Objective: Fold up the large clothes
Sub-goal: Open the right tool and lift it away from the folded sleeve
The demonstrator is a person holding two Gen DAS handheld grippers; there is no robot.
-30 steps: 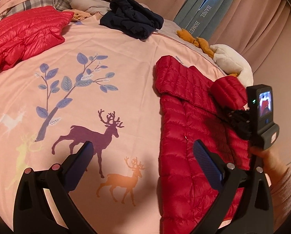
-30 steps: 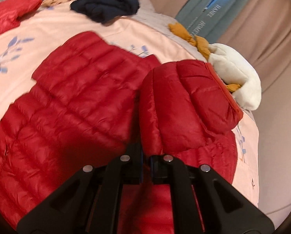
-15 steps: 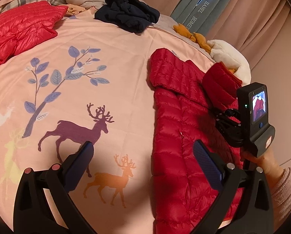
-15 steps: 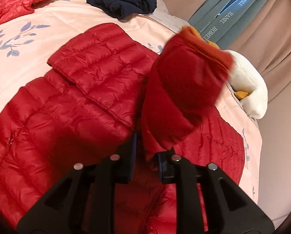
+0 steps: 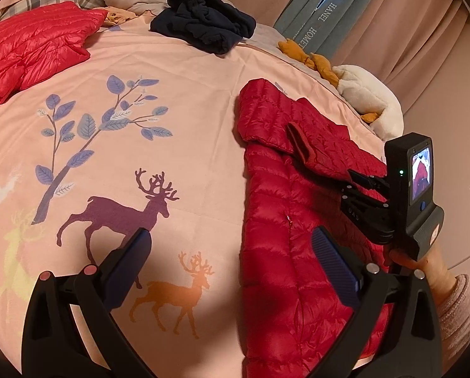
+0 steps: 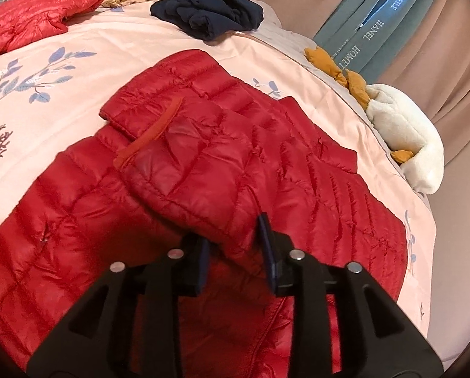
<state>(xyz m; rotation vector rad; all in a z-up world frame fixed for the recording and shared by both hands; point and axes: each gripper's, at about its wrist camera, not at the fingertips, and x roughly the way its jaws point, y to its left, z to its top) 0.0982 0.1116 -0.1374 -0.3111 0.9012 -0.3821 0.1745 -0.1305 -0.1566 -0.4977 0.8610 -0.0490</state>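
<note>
A red quilted down jacket [image 5: 275, 267] lies flat on the pink deer-print bedspread [image 5: 171, 163]. Its sleeve [image 6: 203, 163] is folded across the chest, cuff pointing up-left. My right gripper [image 6: 233, 236] sits low over the sleeve's near end and its jaws are opening. The sleeve fabric lies loosely between them and the pads no longer pinch it. In the left wrist view the right gripper [image 5: 350, 184] rests at the jacket's right side, held by a hand [image 5: 436, 271]. My left gripper [image 5: 231, 236] hovers open above the jacket's left edge, holding nothing.
A second red down jacket [image 5: 30, 47] is bunched at the far left. A navy garment [image 5: 203, 28] lies crumpled at the back. A mustard piece [image 5: 310, 60] and a white fleece [image 5: 370, 100] hang at the bed's right edge, before the curtains [image 5: 392, 31].
The right gripper carried the raised sleeve over and laid it flat across the jacket, then its jaws parted from shut. The left gripper stayed nearly in place.
</note>
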